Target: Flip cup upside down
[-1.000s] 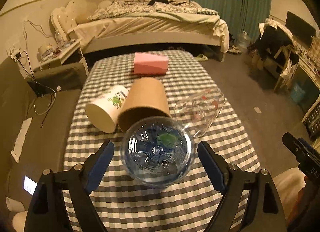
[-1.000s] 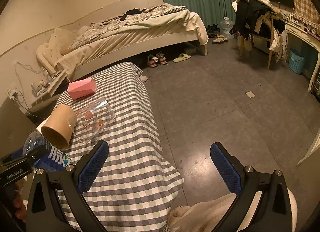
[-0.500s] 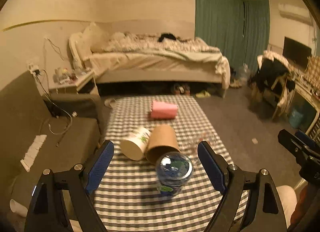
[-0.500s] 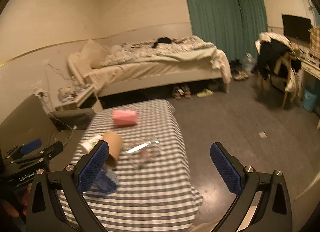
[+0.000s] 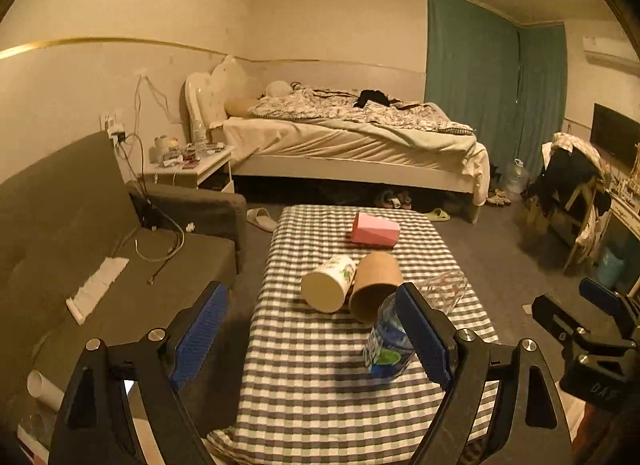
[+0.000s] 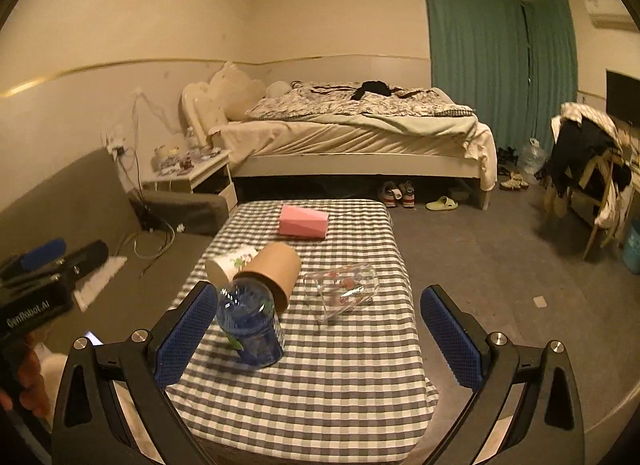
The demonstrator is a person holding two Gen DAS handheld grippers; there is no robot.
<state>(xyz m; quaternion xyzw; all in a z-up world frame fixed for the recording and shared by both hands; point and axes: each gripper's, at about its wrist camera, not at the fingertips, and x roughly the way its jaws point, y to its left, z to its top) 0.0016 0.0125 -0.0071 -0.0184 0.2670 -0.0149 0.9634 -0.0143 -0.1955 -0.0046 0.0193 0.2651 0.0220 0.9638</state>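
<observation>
On the checked table [image 5: 320,385] [image 6: 340,385] several cups lie on their sides: a white printed paper cup [image 5: 329,283] [image 6: 230,263], a brown paper cup [image 5: 376,285] [image 6: 276,271], a clear glass cup [image 5: 442,291] [image 6: 342,291] and a pink cup [image 5: 375,229] [image 6: 303,222] farther back. A blue plastic bottle piece [image 5: 386,349] [image 6: 250,325] stands at the near side. My left gripper [image 5: 316,339] is open and empty, held back above the table's near end. My right gripper [image 6: 316,337] is open and empty, also back from the cups.
A grey sofa [image 5: 100,265] stands left of the table, with a nightstand [image 5: 192,169] behind it. A bed [image 5: 352,137] fills the back wall. A chair with clothes [image 5: 572,181] is at the right. Bare floor [image 6: 500,265] lies right of the table.
Both grippers have pulled back and up from the table, so the cups look smaller and farther. The bottle piece now stands free on the table, outside the left gripper's fingers.
</observation>
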